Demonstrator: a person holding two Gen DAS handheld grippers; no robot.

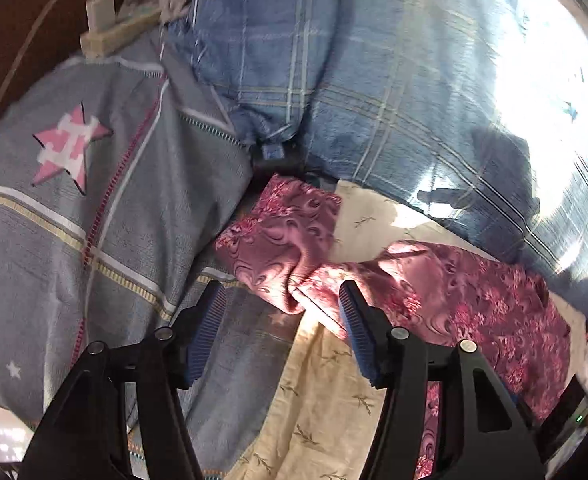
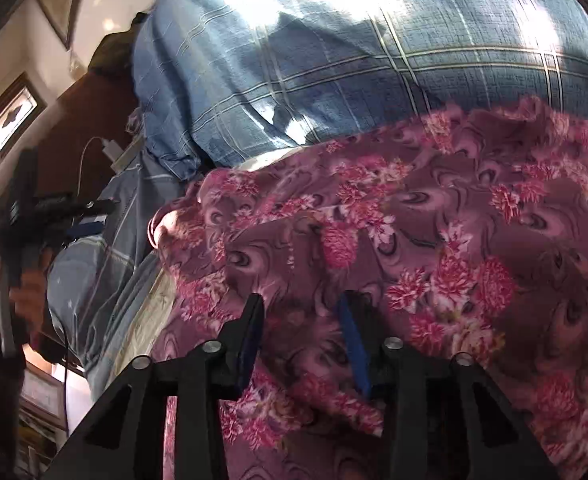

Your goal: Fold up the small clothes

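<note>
The left claw (image 1: 282, 312) is spread wide and empty, the crumpled pink floral garment (image 1: 434, 284) lying just ahead of its tips on the cream bedsheet (image 1: 314, 400), probably lined up to take an edge. The right claw (image 2: 302, 320) gapes too, pressed into the same cloth, gripping nothing visible. No writing is legible.

A bed is carrying everything, and its cream sheet (image 1: 318, 392) with little leaf prints is showing in the middle. A pink flowery cloth (image 1: 454, 292) is lying on the sheet, bunched up at one end and spreading out at the other. A big blue checked blanket (image 1: 374, 80) is sitting in a heap behind it, and a grey pillow (image 1: 94, 208) with a pink star is lying beside it on the left.
</note>
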